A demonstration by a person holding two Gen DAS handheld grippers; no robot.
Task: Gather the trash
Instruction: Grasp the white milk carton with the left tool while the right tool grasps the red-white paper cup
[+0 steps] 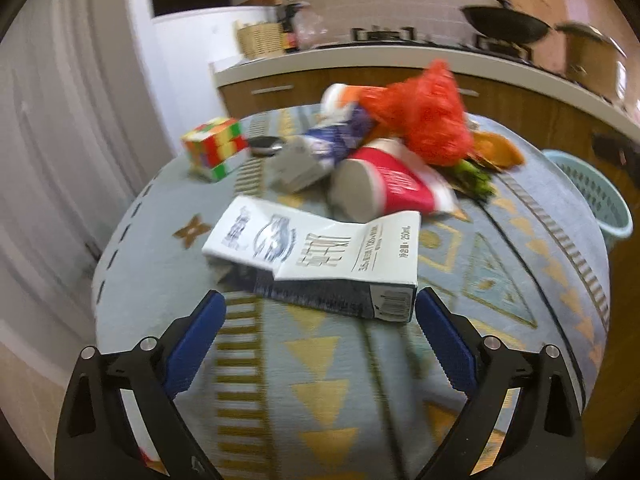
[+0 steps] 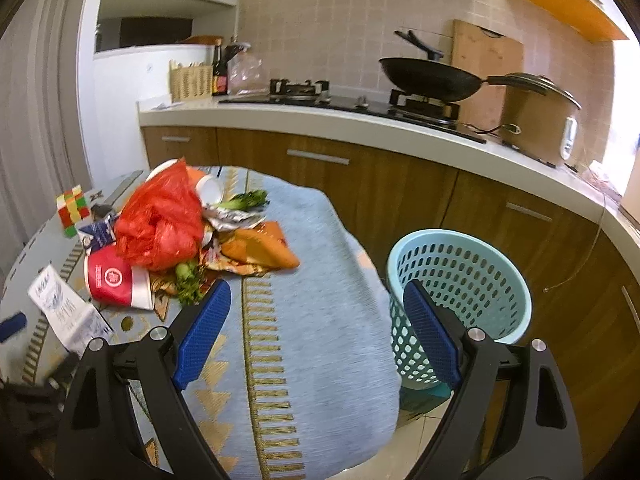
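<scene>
Nearest in the left wrist view, the left gripper (image 1: 320,304) stands spread wide with nothing between its blue pads, its tips just short of a flattened white milk carton (image 1: 320,256) lying on the patterned blue tablecloth (image 1: 360,380). The right gripper (image 2: 316,300) is likewise released and empty above bare cloth, with the pale blue perforated waste basket (image 2: 472,276) on the floor just beside the table. Farther back lies the trash heap: a tipped red paper cup (image 1: 384,184), a crumpled red plastic bag (image 1: 424,120), green vegetable scraps (image 2: 188,280) and an orange wrapper (image 2: 264,248), with a Rubik's cube (image 1: 216,148) apart at the left.
</scene>
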